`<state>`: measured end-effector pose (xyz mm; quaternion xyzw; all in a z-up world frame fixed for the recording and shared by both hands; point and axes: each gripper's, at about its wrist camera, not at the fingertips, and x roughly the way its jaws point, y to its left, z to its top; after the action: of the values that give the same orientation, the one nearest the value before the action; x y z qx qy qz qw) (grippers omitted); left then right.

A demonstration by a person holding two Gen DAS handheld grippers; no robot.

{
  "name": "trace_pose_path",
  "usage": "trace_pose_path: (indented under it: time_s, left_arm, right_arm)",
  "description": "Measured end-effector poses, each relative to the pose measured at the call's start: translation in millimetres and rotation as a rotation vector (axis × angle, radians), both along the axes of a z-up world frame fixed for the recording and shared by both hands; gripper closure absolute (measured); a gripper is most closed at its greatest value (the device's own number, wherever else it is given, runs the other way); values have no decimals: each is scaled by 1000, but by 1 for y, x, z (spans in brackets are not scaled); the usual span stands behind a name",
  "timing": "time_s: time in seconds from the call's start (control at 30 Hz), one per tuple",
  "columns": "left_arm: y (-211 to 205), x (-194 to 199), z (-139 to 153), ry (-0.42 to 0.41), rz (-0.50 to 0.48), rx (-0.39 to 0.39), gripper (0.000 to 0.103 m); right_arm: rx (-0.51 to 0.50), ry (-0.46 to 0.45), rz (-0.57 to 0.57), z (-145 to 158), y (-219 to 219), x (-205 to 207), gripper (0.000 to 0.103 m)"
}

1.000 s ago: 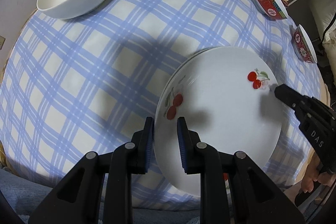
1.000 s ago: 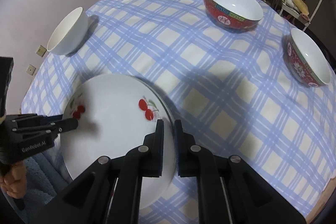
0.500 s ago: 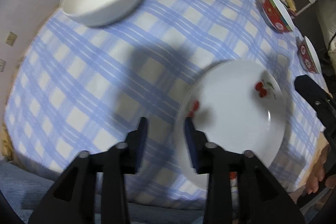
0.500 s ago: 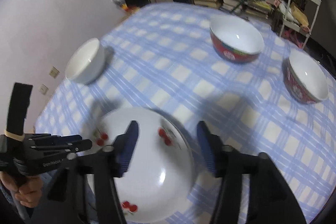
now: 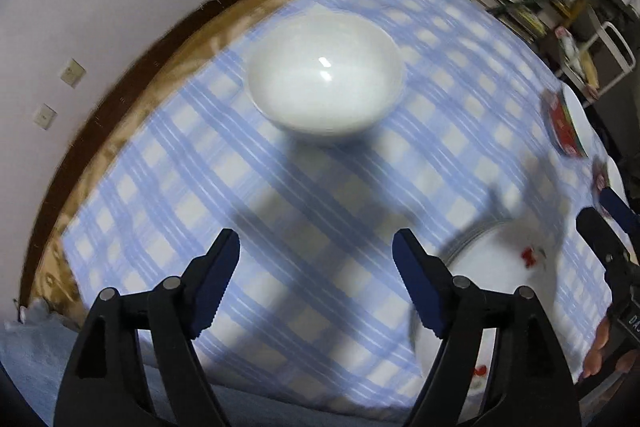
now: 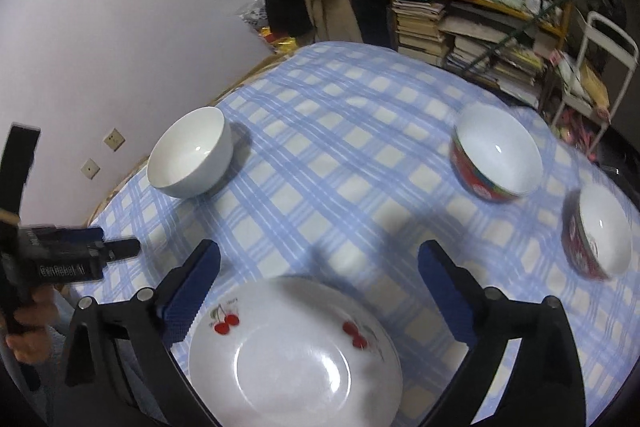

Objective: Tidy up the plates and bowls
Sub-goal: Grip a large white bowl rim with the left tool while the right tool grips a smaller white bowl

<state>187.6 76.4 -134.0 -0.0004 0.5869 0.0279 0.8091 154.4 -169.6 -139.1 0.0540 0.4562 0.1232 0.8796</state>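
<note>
**Plates stacked; bowls not yet gathered**

Left gripper [image 5: 316, 259]: jaws wide apart, empty, aimed over the checked cloth [image 5: 280, 227]. White bowl [image 5: 325, 83] sits at 12 o'clock of its view, upright, alone near the table's far-left edge. Left-wrist view is motion-blurred.

Plates [image 6: 296, 351]: cherry-print stack lies flat on the cloth at the near edge, 6 o'clock in the right-wrist view. Stacked rims show at 4 o'clock in the left view; how many, cannot tell.

Right gripper [image 6: 318, 291]: jaws spread wide, nothing between them, poised just above the stack's far rim, apparently not touching it.

Red bowls: larger one [image 6: 496, 155] at 2 o'clock, smaller one [image 6: 600, 231] at 3 o'clock, near each other, both well apart from the white bowl.

Judgement: plate part looks done. Left to do: three bowls, still scattered, need nesting or grouping. White bowl seems the likeliest next target for the left gripper.
</note>
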Motion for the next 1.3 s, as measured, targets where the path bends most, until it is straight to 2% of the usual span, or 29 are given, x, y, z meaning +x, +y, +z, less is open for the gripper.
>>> trace_pose_path:
  time_s: [0.17, 0.4, 0.6, 0.8, 0.93, 1.03, 1.17, 1.2, 1.23, 1.3]
  left_arm:
    - [18, 25, 15, -64, 25, 32, 25]
    - [48, 52, 23, -187, 96, 12, 25]
    - [71, 73, -3, -151, 154, -75, 25]
    - [76, 88, -31, -113, 162, -51, 25]
    - [78, 97, -47, -84, 171, -90, 25]
    - [77, 103, -59, -72, 180, -98, 35]
    - [78, 110, -75, -27, 180, -117, 60]
    - [80, 112, -79, -12, 189, -136, 66]
    - [80, 112, -81, -9, 191, -151, 68]
    - [80, 113, -83, -6, 185, -177, 75]
  right_arm:
    - [1, -24, 19, 7, 17, 18, 0]
    - [29, -35, 43, 12, 49, 54, 0]
    - [23, -14, 47, 4, 78, 87, 0]
    - [49, 60, 30, -20, 97, 116, 0]
    - [72, 111, 33, -37, 105, 130, 0]
    - [63, 148, 40, -51, 112, 139, 0]
    - [67, 205, 53, -69, 124, 150, 2]
    - [72, 214, 61, -72, 126, 151, 10]
    - [75, 227, 69, -76, 129, 153, 15]
    - [75, 258, 76, -84, 134, 157, 33]
